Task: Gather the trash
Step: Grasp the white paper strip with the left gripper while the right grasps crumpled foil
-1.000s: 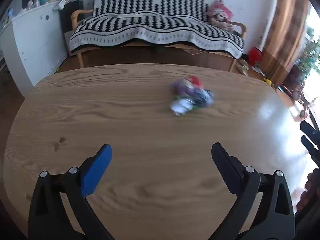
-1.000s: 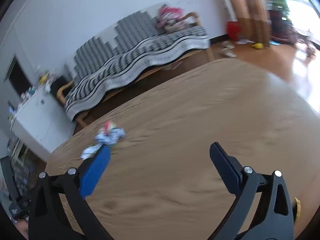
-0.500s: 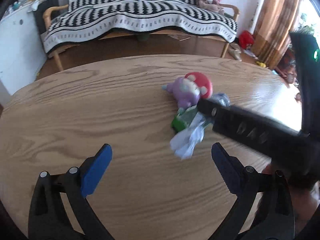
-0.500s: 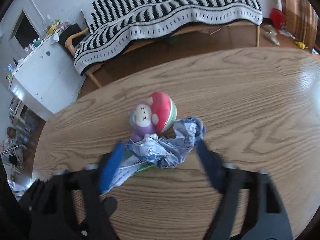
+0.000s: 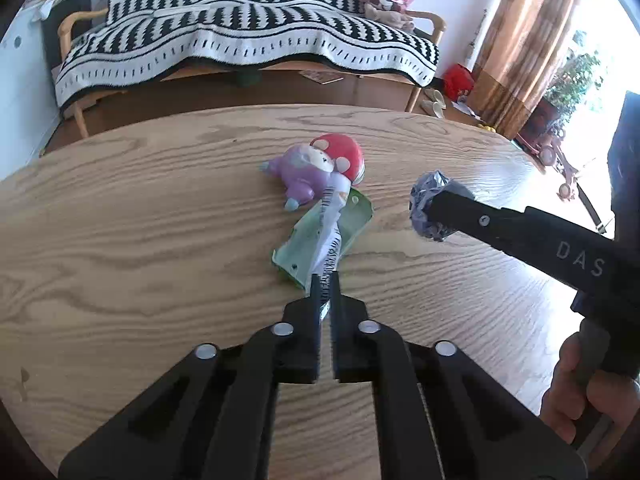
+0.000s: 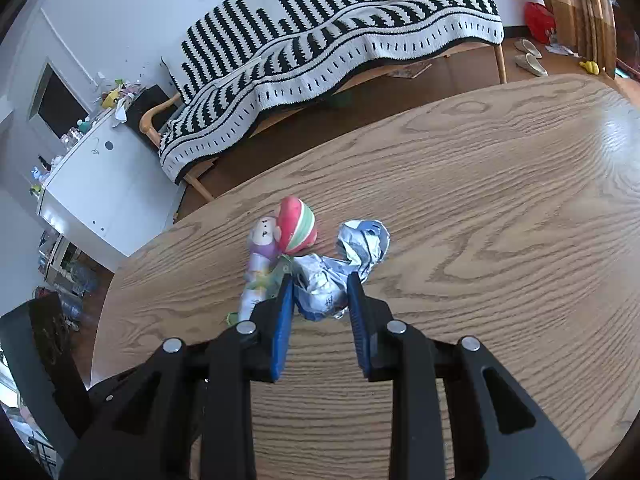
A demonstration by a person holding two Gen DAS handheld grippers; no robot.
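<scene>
A small pile lies mid-table. My left gripper (image 5: 325, 284) is shut on the near end of a white barcode wrapper strip (image 5: 332, 224), which lies over a flat green wrapper (image 5: 354, 216). My right gripper (image 6: 320, 292) has its jaws closing on a crumpled silver-blue foil wrapper (image 6: 324, 280) that fills the gap between the pads. In the left wrist view that foil wrapper (image 5: 426, 196) sits at the tip of the right gripper (image 5: 434, 210), which reaches in from the right. A purple toy (image 5: 302, 172) and a red mushroom toy (image 5: 344, 152) lie just behind the wrappers.
The oval wooden table (image 5: 120, 240) ends not far beyond the pile. Behind it stand a sofa (image 5: 240, 40) under a black-and-white blanket and a white cabinet (image 6: 100, 184) at left. A person's hand (image 5: 580, 392) holds the right gripper's handle.
Both grippers came down and in towards the pile. The left jaws went from wide open to shut on the white strip. The right jaws narrowed around the foil, which now sits apart from the toys.
</scene>
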